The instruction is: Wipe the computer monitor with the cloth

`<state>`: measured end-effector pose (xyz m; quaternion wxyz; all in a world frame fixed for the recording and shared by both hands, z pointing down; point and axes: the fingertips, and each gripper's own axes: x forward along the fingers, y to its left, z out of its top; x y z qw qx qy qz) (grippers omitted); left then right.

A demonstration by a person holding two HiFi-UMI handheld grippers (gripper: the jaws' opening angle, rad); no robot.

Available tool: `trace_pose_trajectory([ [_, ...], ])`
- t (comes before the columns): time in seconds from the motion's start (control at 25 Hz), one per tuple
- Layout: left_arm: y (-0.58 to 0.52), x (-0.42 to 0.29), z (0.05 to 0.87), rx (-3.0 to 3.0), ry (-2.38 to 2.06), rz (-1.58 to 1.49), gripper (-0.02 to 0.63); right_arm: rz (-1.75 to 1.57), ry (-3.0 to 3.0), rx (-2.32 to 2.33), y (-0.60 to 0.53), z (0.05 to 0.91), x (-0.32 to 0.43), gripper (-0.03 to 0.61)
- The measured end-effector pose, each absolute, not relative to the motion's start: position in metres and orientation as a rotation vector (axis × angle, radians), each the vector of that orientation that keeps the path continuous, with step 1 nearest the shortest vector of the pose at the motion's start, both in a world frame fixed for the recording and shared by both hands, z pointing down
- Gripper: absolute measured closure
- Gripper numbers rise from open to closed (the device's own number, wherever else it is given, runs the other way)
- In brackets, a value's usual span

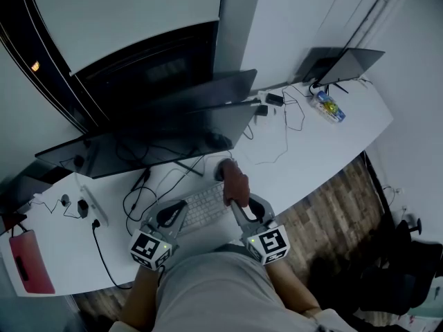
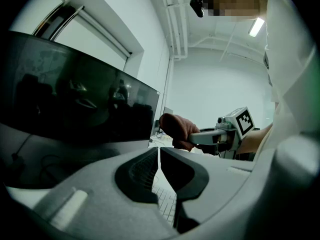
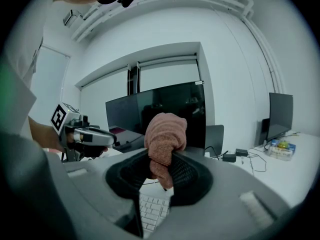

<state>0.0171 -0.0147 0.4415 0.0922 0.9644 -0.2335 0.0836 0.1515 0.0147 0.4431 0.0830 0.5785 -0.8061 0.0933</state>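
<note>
The desk filled the middle of the head view. The monitor stood on it as a wide dark panel, left of centre in the upper half.

The risks, as I judged them, began with this largest thing. A hard push with the cloth could rock the panel on its thin stand. If the bunch gave way, the stiff jaw plastic could rub the screen. Loose cables lay on the desk under the screen, and a low stroke could catch them. The keyboard lay at lower centre between the two grippers, so a cloth that slipped out would probably fall on it.

The left gripper had its jaws pressed together with nothing between them, at the lower left of centre in the head view. The right gripper was clenched on the cloth, a brownish bunch that stood up out of the jaws.

In the head view the cloth sat just below the lower edge of the screen, towards its right end. It was near the screen but seemed apart from it, so wiping contact was not yet made.
</note>
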Motion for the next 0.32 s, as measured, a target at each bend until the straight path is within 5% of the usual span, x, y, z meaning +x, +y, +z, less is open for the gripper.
trace_pose_trajectory([
  [0.32, -0.0163, 0.0142, 0.4431, 2.857, -0.713, 0.249, 0.601, 0.249, -2.412, 1.695, 0.0121, 0.4380, 0.1501, 0.471],
])
